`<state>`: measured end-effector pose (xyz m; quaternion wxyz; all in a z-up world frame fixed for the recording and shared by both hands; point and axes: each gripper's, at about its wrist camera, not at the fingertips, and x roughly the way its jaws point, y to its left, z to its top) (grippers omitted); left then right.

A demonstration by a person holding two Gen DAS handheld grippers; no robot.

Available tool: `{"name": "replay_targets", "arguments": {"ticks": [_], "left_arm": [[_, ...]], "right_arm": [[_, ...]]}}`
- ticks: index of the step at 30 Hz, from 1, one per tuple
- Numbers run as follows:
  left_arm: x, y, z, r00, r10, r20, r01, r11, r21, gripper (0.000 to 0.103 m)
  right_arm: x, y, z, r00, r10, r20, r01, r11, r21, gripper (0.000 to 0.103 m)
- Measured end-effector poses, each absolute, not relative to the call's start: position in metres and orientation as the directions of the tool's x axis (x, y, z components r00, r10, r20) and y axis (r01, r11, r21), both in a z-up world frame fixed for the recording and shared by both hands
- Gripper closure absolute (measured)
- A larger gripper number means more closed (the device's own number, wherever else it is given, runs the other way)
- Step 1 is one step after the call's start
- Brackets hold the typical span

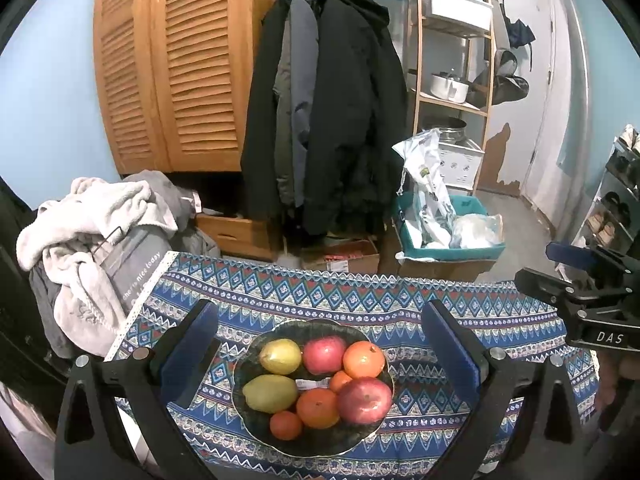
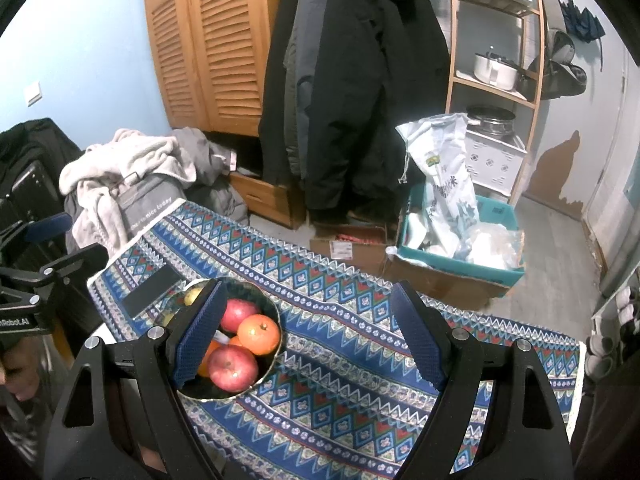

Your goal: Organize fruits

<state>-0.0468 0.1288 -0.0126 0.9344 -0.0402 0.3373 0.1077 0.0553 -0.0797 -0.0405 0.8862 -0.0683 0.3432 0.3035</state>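
Fruit piled in bowl (image 1: 256, 420) on worktop (image 1: 400, 300). Left tongs (image 1: 320, 350) and right tongs (image 2: 316, 334) both spread, empty. Apple (image 1: 365, 399) firm, smooth, rolls easily; grab across widest part, gently.

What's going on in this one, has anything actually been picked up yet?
Nothing is held yet. A person has a claw in each hand over a table with a patterned cloth. The left claw hangs open above a dark bowl of pears, apples and oranges. The right claw is open too, beside the bowl and over bare cloth. All the fruit sits in the bowl.
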Motion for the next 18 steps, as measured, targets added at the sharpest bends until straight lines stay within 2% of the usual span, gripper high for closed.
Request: {"name": "replay_targets", "arguments": {"ticks": [5, 18], "left_arm": [[-0.0454, 0.1312, -0.0167, 0.738, 0.145, -0.659, -0.216, 0.976, -0.027, 0.001], [-0.0479, 0.1276, -0.0148, 0.751, 0.172, -0.637, -0.226, 0.974, -0.003, 0.001]], "right_arm": [[0.0552, -0.0798, -0.0405, 0.58, 0.491, -0.65, -0.585, 0.806, 0.087, 0.02], [0.0563, -0.0851, -0.0389, 0.587, 0.489, -0.645, -0.58, 0.81, 0.085, 0.02]]}}
